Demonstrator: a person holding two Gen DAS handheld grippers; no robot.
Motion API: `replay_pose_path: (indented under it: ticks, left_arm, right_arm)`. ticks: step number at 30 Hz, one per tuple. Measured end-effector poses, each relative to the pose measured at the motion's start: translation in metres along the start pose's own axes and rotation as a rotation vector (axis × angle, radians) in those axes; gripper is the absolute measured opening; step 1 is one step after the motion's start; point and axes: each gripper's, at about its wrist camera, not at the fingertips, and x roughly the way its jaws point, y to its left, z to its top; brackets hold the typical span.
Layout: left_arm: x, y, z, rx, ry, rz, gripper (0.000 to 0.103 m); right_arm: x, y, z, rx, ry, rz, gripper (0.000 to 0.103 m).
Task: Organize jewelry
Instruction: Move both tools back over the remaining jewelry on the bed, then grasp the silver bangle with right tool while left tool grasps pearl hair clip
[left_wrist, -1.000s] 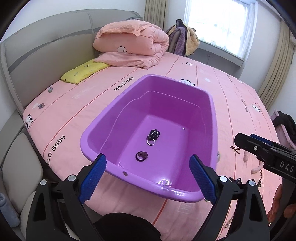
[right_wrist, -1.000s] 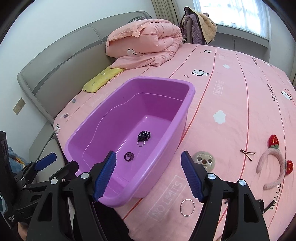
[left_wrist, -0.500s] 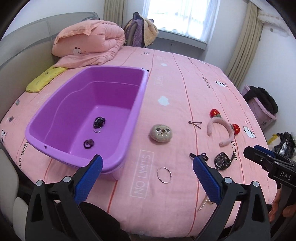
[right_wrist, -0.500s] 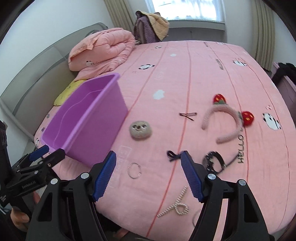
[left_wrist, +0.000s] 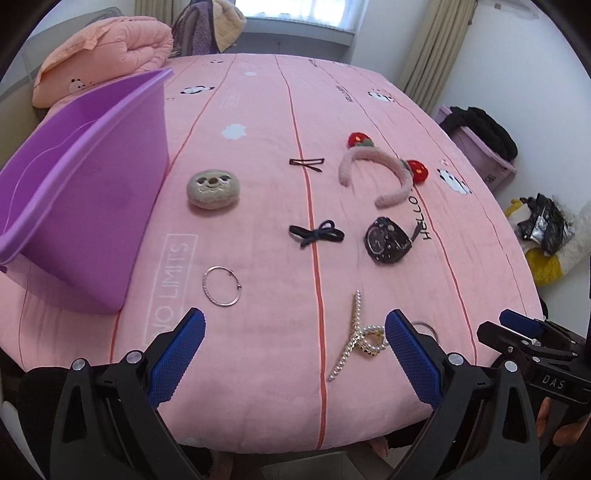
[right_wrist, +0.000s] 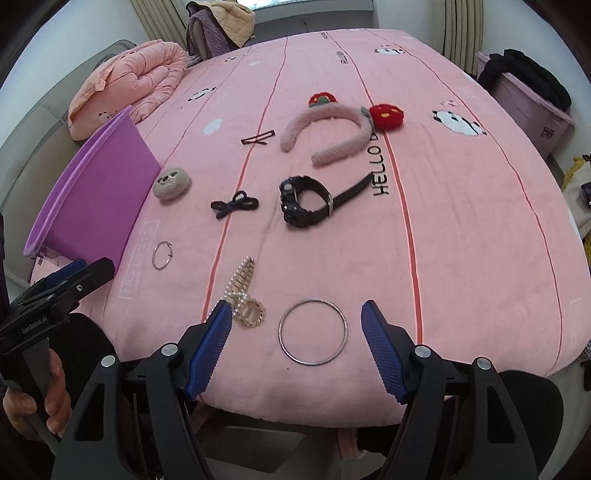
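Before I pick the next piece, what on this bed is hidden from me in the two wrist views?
- Purple tub contents: both views see only its outer wall.
- Large bangle: in the left wrist view the left claw finger covers most of it; the right wrist view shows it whole.
- Watch face: edge-on in the right wrist view.
- Pearl clip clasp: too small to read.

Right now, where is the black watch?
The black watch lies on the pink bed, near the middle of the right wrist view, just below the pink headband and right of the little black bow.
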Motion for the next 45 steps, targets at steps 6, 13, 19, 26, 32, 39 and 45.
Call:
replay_pose_path:
  ticks: [6,13,19,26,32,39,45]
  left_arm:
    - [0.031,-0.022,-0.019,0.063,0.066,-0.012,0.096]
    - [0.060,-0.029,-0.032,0.089,0.120,-0.008,0.096]
    - [0.076,-0.026,-0.039,0.078,0.151,-0.008,0.096]
    - [0.080,-0.022,-0.040,0.067,0.150,0.003,0.096]
    - [0.082,-0.022,-0.040,0.064,0.153,-0.008,0.096]
    - [0.084,-0.022,-0.041,0.068,0.150,-0.010,0.096]
    - [0.087,-0.022,-0.040,0.055,0.153,-0.016,0.096]
  right_arm:
    - [0.029,-0.012,-0.020,0.025,0.058,-0.011,0.069]
    - [0.060,-0.016,-0.027,0.006,0.081,-0.041,0.069]
    - [0.076,-0.017,-0.031,-0.022,0.115,-0.048,0.069]
    - [0.089,-0.007,-0.033,-0.076,0.142,-0.052,0.069]
    - [0.099,-0.004,-0.035,-0.092,0.158,-0.071,0.069]
    - [0.114,0.002,-0.036,-0.115,0.173,-0.104,0.073]
    - [0.115,-0.002,-0.033,-0.113,0.137,-0.104,0.073]
